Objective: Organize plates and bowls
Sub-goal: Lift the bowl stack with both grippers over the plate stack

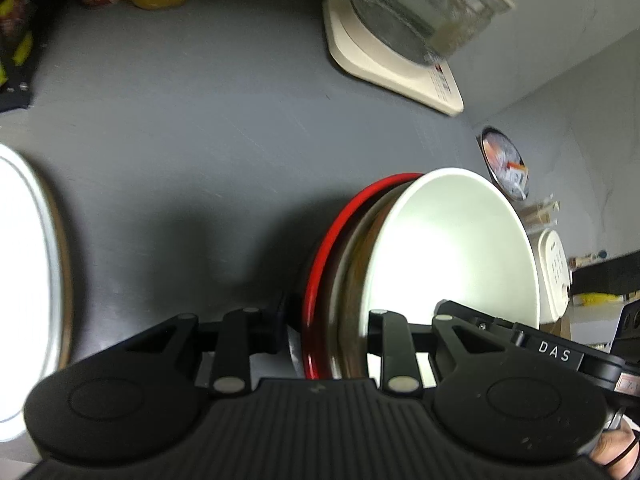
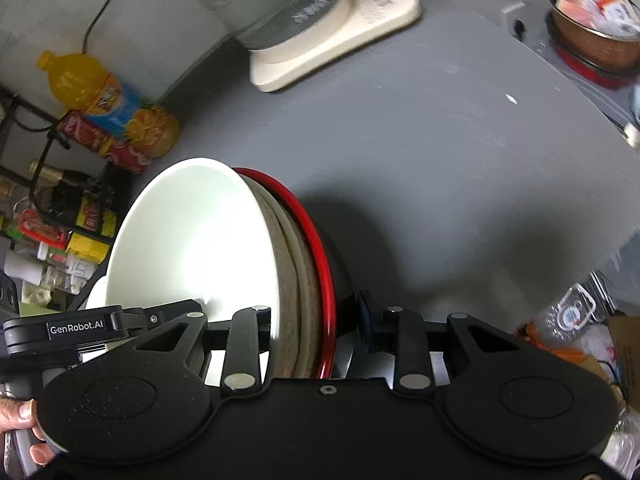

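Left claw (image 1: 328, 332) clamped on one edge of a bowl stack (image 1: 440, 248), right claw (image 2: 316, 332) clamped on the opposite edge (image 2: 192, 240). White bowl innermost, beige-rimmed bowl next, red-rimmed dark bowl (image 2: 320, 248) outermost, all nested. Held above the grey desk (image 1: 200, 128), tilted in both views. White plate (image 1: 24, 280) on desk at left. Kettle (image 2: 272, 8) on cream base behind.

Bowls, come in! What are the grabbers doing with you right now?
Left gripper and right gripper both clamped on stack of bowls, opposite rims. Stack lifted over grey table. Path clear.
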The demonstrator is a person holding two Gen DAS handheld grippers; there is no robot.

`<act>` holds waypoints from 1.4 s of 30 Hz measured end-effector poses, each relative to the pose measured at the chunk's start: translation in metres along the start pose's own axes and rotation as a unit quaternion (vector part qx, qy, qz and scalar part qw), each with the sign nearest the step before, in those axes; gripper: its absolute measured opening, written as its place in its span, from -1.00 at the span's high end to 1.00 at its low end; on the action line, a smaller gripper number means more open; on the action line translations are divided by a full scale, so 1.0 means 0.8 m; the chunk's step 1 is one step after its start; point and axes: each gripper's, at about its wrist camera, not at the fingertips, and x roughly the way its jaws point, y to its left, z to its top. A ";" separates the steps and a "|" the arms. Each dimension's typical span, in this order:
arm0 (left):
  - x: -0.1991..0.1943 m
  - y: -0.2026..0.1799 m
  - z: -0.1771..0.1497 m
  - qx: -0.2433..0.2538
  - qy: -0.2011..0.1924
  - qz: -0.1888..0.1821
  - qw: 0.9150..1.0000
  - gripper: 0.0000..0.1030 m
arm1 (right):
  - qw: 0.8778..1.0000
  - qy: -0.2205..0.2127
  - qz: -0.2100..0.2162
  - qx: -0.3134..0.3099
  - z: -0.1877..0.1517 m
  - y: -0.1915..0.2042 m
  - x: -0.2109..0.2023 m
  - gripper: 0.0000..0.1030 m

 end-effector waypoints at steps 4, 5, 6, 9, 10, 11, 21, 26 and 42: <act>-0.025 0.020 0.003 -0.023 -0.020 0.005 1.000 0.49 | 1.000 0.002 0.015 -0.022 0.006 0.028 0.005 0.41; -0.032 0.025 0.004 -0.027 -0.025 0.007 0.999 0.49 | 0.999 0.003 0.019 -0.029 0.008 0.037 0.007 0.41; -0.039 0.030 0.004 -0.032 -0.032 0.009 0.999 0.49 | 0.999 0.004 0.023 -0.036 0.008 0.044 0.009 0.41; -0.059 0.046 0.003 -0.047 -0.049 0.015 0.998 0.49 | 0.998 0.008 0.035 -0.058 0.011 0.071 0.014 0.41; -0.067 0.052 0.002 -0.052 -0.055 0.017 0.997 0.48 | 0.997 0.010 0.039 -0.065 0.012 0.080 0.015 0.41; -0.074 0.057 0.001 -0.057 -0.061 0.019 0.996 0.48 | 0.996 0.011 0.043 -0.071 0.012 0.089 0.017 0.41; -0.131 0.123 -0.009 -0.112 -0.105 0.038 0.987 0.48 | 0.988 0.039 0.076 -0.128 0.008 0.167 0.043 0.41; -0.158 0.155 -0.020 -0.132 -0.117 0.046 0.983 0.48 | 0.984 0.053 0.086 -0.149 0.001 0.197 0.052 0.41; -0.192 0.235 -0.031 -0.189 -0.136 0.064 0.970 0.48 | 0.972 0.093 0.101 -0.190 -0.016 0.274 0.098 0.41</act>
